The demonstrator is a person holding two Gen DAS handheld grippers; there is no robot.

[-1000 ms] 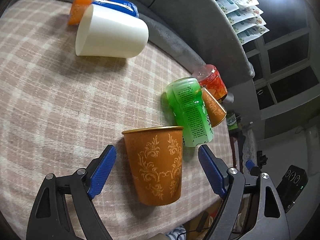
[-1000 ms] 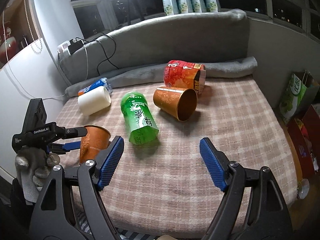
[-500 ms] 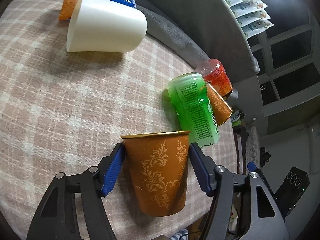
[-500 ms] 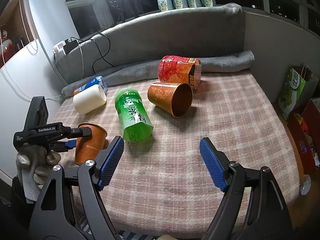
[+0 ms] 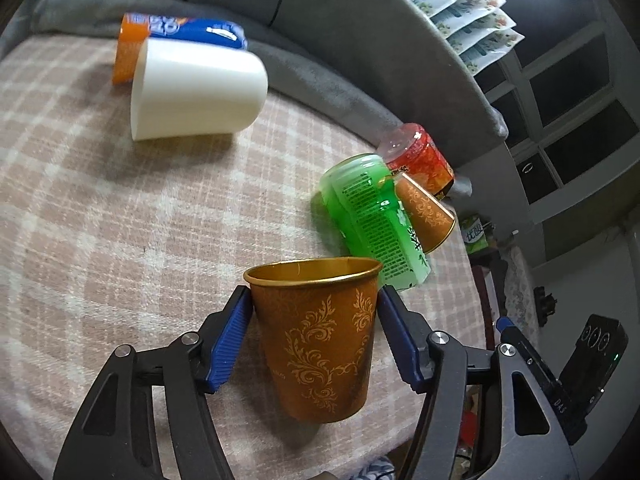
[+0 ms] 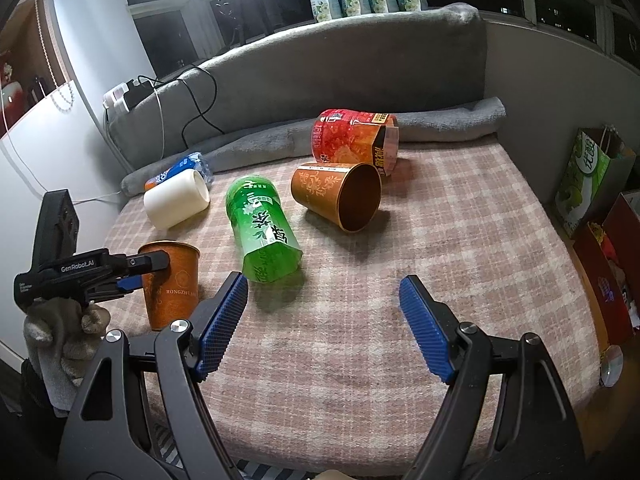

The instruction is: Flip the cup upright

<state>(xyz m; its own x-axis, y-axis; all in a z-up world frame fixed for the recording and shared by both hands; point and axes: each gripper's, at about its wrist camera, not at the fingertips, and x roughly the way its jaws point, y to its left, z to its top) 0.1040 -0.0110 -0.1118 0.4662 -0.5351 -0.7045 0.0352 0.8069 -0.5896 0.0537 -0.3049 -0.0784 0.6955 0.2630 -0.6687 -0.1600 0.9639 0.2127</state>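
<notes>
The left hand-held gripper (image 5: pixel 314 334) is clamped on the upright orange paper cup with gold scrollwork (image 5: pixel 320 340), blue pads touching both its sides just under the gold rim; the cup stands mouth-up on the pink plaid surface (image 5: pixel 100 220). Beyond that gripper's right finger lies a green plastic bottle (image 5: pixel 374 220) on its side, with a second orange cup (image 6: pixel 336 198) lying past it. Ahead to its left lies a white cup (image 5: pixel 196 90). The right hand-held gripper (image 6: pixel 324 320) hovers with fingers wide apart, holding nothing.
</notes>
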